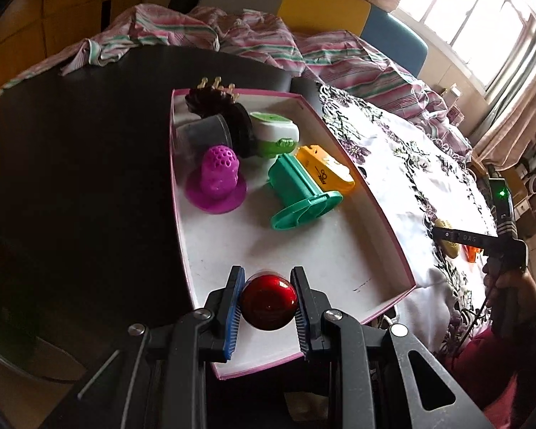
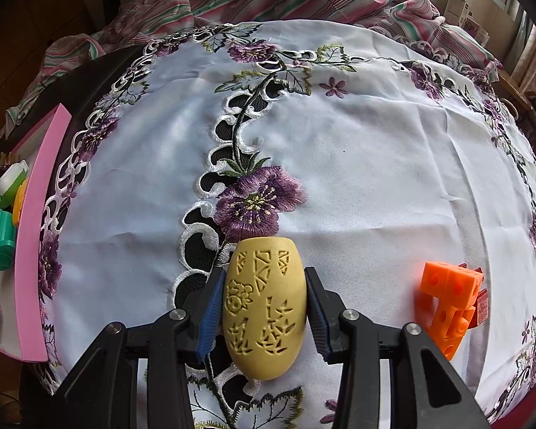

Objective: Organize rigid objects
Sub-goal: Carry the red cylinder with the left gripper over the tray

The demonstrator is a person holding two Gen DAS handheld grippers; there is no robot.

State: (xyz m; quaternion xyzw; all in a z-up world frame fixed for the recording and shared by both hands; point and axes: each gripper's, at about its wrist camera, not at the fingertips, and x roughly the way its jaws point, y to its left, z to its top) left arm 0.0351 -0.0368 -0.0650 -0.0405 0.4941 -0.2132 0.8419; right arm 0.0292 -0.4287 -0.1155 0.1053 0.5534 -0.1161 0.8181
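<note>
My left gripper (image 1: 268, 302) is shut on a shiny red ball (image 1: 268, 302), held just above the near end of a pink-edged white box (image 1: 339, 250). Farther back, that box holds a purple perforated piece (image 1: 218, 178), a teal spool (image 1: 300, 193), an orange-yellow block (image 1: 325, 169), a green-and-white case (image 1: 275, 132) and a dark cylinder (image 1: 211, 132). My right gripper (image 2: 264, 307) is shut on a yellow carved oval piece (image 2: 264, 307) that lies on the embroidered white cloth (image 2: 357, 161). Right of it rests an orange holed cube block (image 2: 446, 300).
The box's pink wall (image 2: 35, 232) stands at the left edge of the right wrist view. A striped pink-and-green fabric (image 1: 268, 43) is bunched behind the table. Left of the box is dark tabletop (image 1: 71, 161). A person's hand (image 1: 507, 286) holds the right gripper's handle.
</note>
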